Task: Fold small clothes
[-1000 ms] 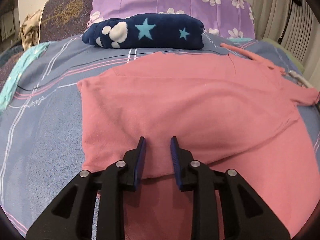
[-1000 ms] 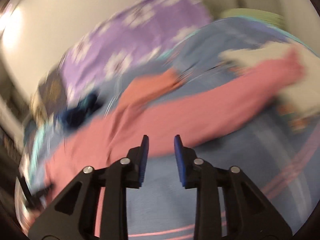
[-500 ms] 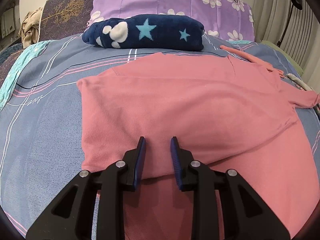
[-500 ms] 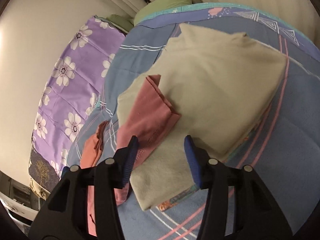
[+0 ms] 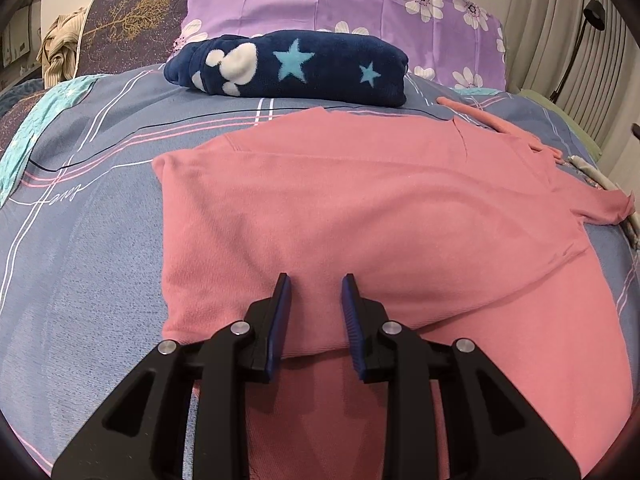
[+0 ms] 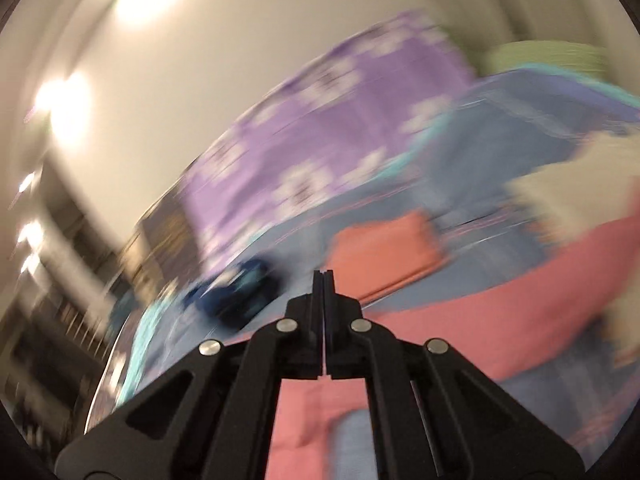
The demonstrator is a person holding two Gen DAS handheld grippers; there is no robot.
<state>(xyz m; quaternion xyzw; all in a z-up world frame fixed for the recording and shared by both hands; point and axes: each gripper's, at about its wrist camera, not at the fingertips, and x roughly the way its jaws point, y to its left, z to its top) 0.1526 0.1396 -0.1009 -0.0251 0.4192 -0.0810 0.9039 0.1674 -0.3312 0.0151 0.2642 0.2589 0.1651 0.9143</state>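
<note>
A pink long-sleeved top (image 5: 380, 216) lies spread on the bed, its near part folded over. My left gripper (image 5: 315, 294) is open and hovers just above the folded edge, holding nothing. In the blurred right wrist view my right gripper (image 6: 323, 276) is shut with its jaws pressed together; pink cloth (image 6: 500, 320) lies below and beside it, and I cannot see any cloth between the fingers. An orange-pink folded piece (image 6: 384, 256) lies beyond the right gripper.
A folded navy star blanket (image 5: 292, 68) lies at the far side of the blue striped bedsheet (image 5: 80, 240), before a purple flowered pillow (image 5: 340, 0). A cream cloth (image 6: 568, 196) lies to the right. A floor lamp (image 5: 576, 40) and curtains stand at the right.
My right gripper has closed from wide open and swung away from the cream cloth, and its view is now blurred. My left gripper has stayed still and open.
</note>
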